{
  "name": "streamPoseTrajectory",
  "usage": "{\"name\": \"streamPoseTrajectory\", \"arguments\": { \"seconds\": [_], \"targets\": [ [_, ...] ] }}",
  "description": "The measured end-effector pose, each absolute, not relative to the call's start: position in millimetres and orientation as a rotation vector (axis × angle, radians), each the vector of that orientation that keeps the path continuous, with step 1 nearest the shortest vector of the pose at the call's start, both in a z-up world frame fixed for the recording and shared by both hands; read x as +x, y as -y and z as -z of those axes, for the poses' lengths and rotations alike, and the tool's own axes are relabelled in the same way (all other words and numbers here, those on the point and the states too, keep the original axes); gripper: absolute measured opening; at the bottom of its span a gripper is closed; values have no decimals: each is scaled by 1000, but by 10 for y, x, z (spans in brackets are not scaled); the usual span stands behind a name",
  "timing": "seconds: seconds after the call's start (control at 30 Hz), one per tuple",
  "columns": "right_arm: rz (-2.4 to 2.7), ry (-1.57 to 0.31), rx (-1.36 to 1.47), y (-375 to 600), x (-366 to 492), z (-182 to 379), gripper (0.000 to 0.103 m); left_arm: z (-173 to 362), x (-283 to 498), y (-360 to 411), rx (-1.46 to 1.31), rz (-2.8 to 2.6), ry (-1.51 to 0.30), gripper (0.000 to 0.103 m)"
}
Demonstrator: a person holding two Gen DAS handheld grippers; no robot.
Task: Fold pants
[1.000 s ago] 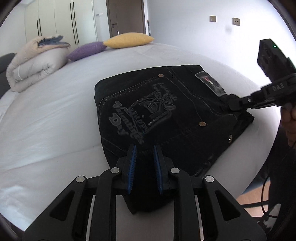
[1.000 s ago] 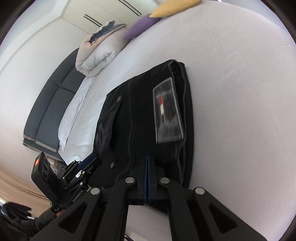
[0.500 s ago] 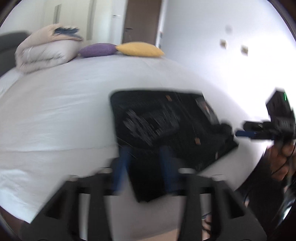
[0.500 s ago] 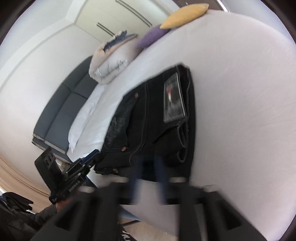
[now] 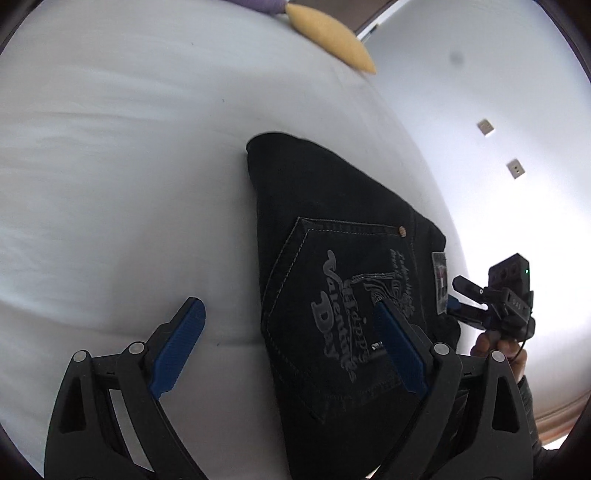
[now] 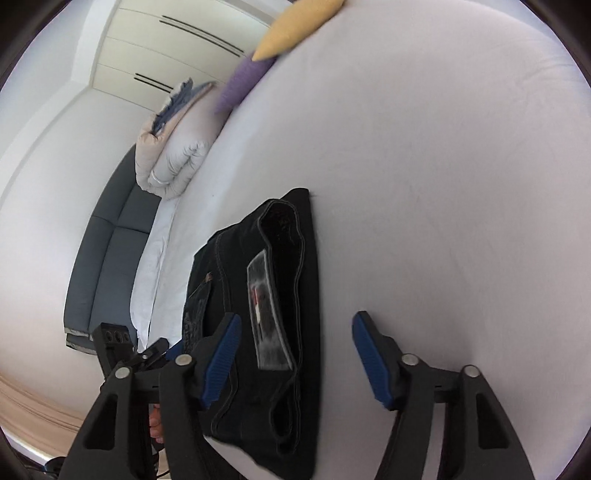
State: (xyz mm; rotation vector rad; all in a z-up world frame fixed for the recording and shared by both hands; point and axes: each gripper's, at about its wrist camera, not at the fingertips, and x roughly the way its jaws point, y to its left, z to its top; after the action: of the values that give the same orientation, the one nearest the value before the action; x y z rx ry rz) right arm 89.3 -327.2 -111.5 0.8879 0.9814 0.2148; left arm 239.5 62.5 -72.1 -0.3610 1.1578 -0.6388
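Observation:
Black jeans (image 5: 343, 266) lie folded into a compact rectangle on the white bed (image 5: 110, 177), back pocket with grey lettering facing up. In the right wrist view the jeans (image 6: 258, 295) show their waistband and a grey label. My left gripper (image 5: 291, 339) is open and empty, held above the jeans' near left edge. My right gripper (image 6: 295, 358) is open and empty, above the waistband end. The right gripper also shows in the left wrist view (image 5: 458, 295), beside the jeans' far right edge.
A yellow pillow (image 5: 328, 33) and a purple pillow (image 6: 243, 81) lie at the bed's head, with a folded duvet (image 6: 173, 155) beside them. A grey sofa (image 6: 107, 254) stands past the bed. The bed's edge (image 5: 458, 236) runs just right of the jeans.
Both grippers have let go of the jeans, opened wide and pulled back. The jeans now lie flat and free on the bed.

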Motion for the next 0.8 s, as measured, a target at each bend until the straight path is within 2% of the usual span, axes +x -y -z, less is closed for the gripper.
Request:
{"name": "streamPoseTrajectory", "arguments": {
  "seconds": [0.1, 0.17, 0.2, 0.27, 0.3, 0.37, 0.43, 0.7, 0.8],
  "targets": [
    [-231, -1034, 867, 3211, 1119, 1139, 65, 717, 2451, -454, -316, 675, -1186, 85],
    [-243, -1063, 860, 3150, 1264, 1166, 64, 723, 2449, -372, -296, 694, -1208, 60],
    [-245, -1074, 861, 3128, 1318, 1178, 61, 733, 2465, -344, -290, 690, -1217, 58],
    [-242, -1099, 846, 3072, 1386, 1197, 44, 736, 2522, -323, -300, 693, -1224, 43],
    [-240, -1109, 839, 3045, 1425, 1222, 34, 732, 2539, -343, -312, 693, -1227, 40],
    [-240, -1099, 832, 3030, 1457, 1207, 27, 703, 2524, -391, -326, 706, -1220, 29],
    [-245, -1074, 827, 3010, 1442, 1147, 21, 653, 2529, -413, -342, 718, -1218, 23],
    [-302, -963, 754, 3070, 1619, 529, 19, 113, 2707, -432, -348, 757, -1109, 20],
    [-283, -947, 758, 3268, 1843, 449, 19, 73, 2883, -412, -345, 758, -1098, 20]
  ]
}}
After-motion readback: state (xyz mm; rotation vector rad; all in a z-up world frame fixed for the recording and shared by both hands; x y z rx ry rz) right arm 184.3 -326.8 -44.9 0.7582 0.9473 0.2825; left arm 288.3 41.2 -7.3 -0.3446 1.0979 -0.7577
